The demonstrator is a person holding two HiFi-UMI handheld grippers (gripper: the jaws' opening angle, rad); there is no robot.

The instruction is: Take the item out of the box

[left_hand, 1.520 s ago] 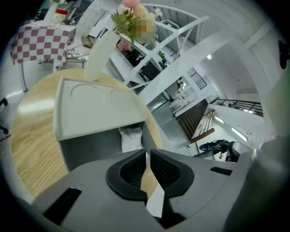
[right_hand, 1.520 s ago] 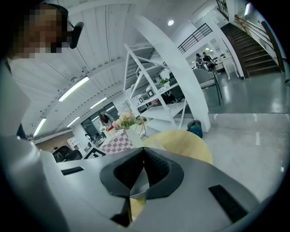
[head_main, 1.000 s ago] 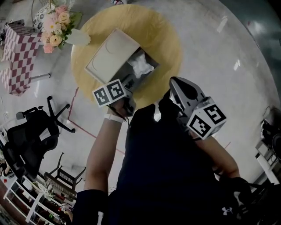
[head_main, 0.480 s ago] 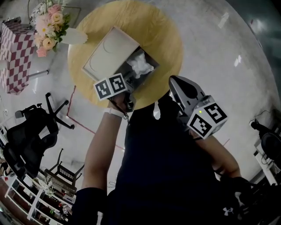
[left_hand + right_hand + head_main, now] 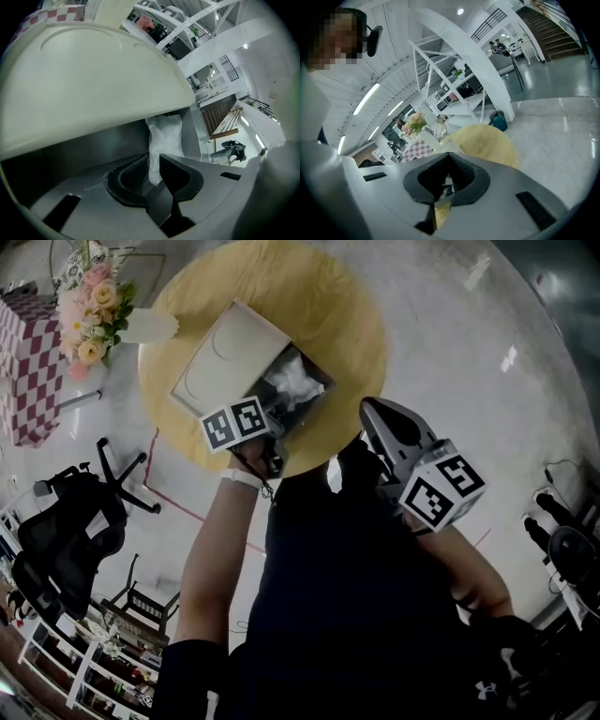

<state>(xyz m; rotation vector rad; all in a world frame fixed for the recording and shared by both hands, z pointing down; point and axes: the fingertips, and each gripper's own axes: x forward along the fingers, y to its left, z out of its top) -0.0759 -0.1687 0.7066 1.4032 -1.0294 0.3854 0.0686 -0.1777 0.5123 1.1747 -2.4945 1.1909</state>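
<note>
An open grey box (image 5: 315, 381) stands on the round yellow table (image 5: 347, 315), its cream lid (image 5: 220, 362) tipped back to the left. Inside it lies a crumpled white bag (image 5: 292, 385). My left gripper (image 5: 270, 416) reaches into the box's near side. In the left gripper view its jaws (image 5: 154, 161) are closed on the lower end of the white bag (image 5: 165, 136), under the lid (image 5: 93, 84). My right gripper (image 5: 373, 416) is held back near the person's chest, short of the table edge. It is shut and holds nothing (image 5: 449, 159).
A vase of pink and yellow flowers (image 5: 89, 315) stands at the table's left edge. A checkered-cloth table (image 5: 33, 371) and a black office chair (image 5: 66, 531) stand on the floor to the left. The table (image 5: 487, 140) lies ahead of the right gripper.
The head view has drifted a little, so table and box sit slightly further left. My left gripper stays at the box's near side. The right gripper has not moved.
</note>
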